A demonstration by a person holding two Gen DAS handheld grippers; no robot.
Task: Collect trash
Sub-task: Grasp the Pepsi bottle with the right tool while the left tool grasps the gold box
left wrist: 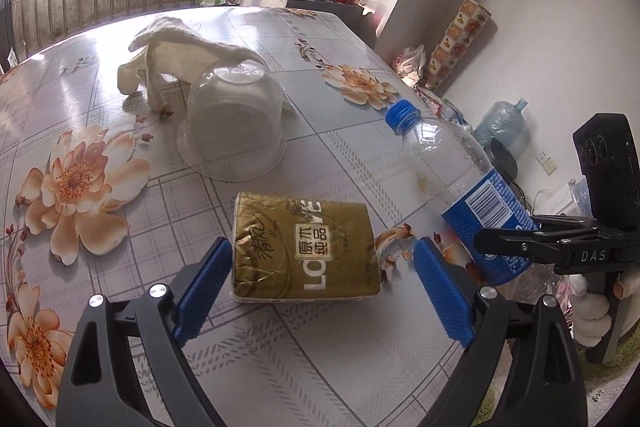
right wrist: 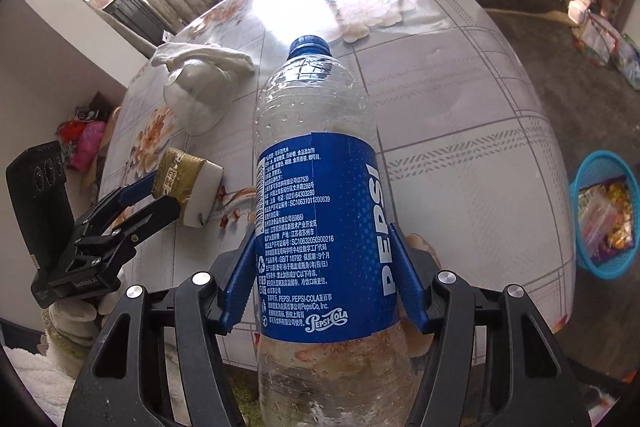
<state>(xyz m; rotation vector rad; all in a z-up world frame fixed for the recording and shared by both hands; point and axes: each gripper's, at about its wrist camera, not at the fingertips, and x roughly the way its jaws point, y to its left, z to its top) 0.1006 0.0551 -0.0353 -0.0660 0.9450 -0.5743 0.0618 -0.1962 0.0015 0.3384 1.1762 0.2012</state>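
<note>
While the right gripper [right wrist: 324, 291] is clamping an empty clear plastic Pepsi bottle [right wrist: 320, 211] by its blue label, light and crushable, the left gripper [left wrist: 320, 279] is spreading wide around a soft gold tissue pack [left wrist: 304, 247] lying on the floral table [left wrist: 400, 167].

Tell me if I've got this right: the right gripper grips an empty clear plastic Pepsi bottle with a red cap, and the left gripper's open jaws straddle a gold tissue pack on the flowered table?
Nearly. The cap on the empty clear plastic Pepsi bottle is blue, not red, as the right wrist view shows. The rest holds: the right gripper grips it, and the left gripper straddles the gold tissue pack on the flowered table.
</note>
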